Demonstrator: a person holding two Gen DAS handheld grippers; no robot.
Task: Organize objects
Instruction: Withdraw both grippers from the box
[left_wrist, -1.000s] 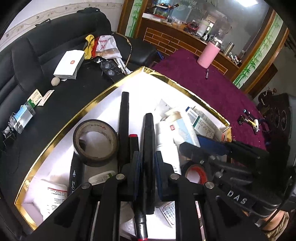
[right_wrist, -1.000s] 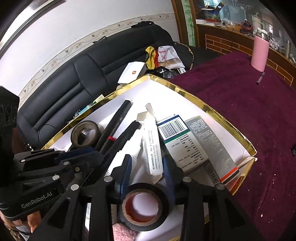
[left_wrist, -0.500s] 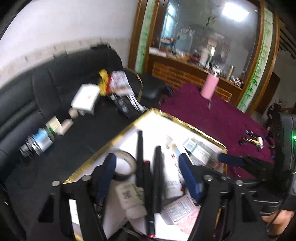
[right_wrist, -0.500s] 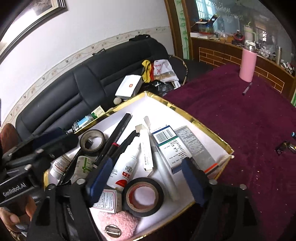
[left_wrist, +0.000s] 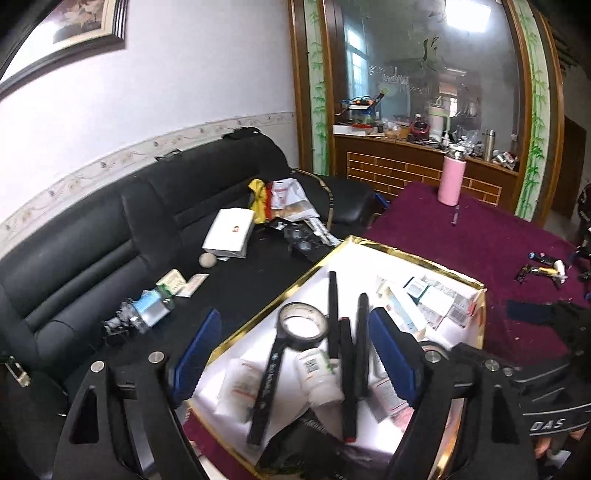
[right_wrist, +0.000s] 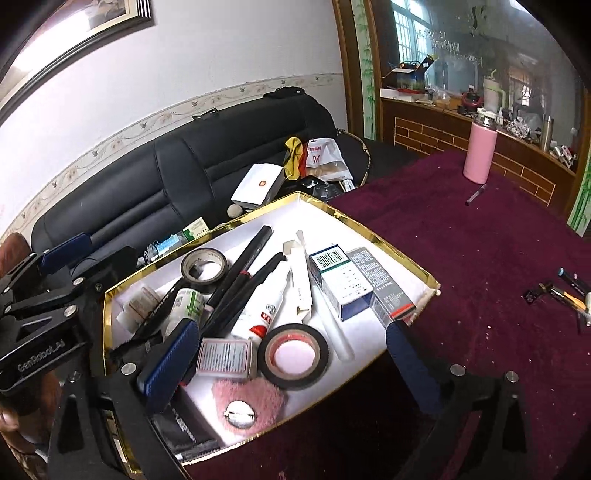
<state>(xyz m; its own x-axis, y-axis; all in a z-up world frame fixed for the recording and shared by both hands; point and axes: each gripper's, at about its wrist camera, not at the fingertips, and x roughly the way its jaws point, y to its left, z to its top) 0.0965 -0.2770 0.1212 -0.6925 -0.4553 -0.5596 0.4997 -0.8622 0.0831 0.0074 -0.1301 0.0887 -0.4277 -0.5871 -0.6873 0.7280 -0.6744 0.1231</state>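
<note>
Gold trim rims the white tray (right_wrist: 354, 219) on the maroon tablecloth (right_wrist: 498, 236), and I have both grippers above it. My left gripper (left_wrist: 295, 347) has just been opening; its jaws stand wide apart and press on nothing, with black pens (left_wrist: 360, 332) lying in the tray below the gap. My right gripper (right_wrist: 291, 354) has likewise just been opening, pads well apart and gripping nothing. A black tape roll with a red core (right_wrist: 293, 356) lies flat in the tray between them, beside a pink fuzzy pad (right_wrist: 255, 400) at seven o'clock from it. A second tape roll (right_wrist: 204, 264) sits toward ten o'clock, and boxed medicines (right_wrist: 340, 280) toward one o'clock.
</note>
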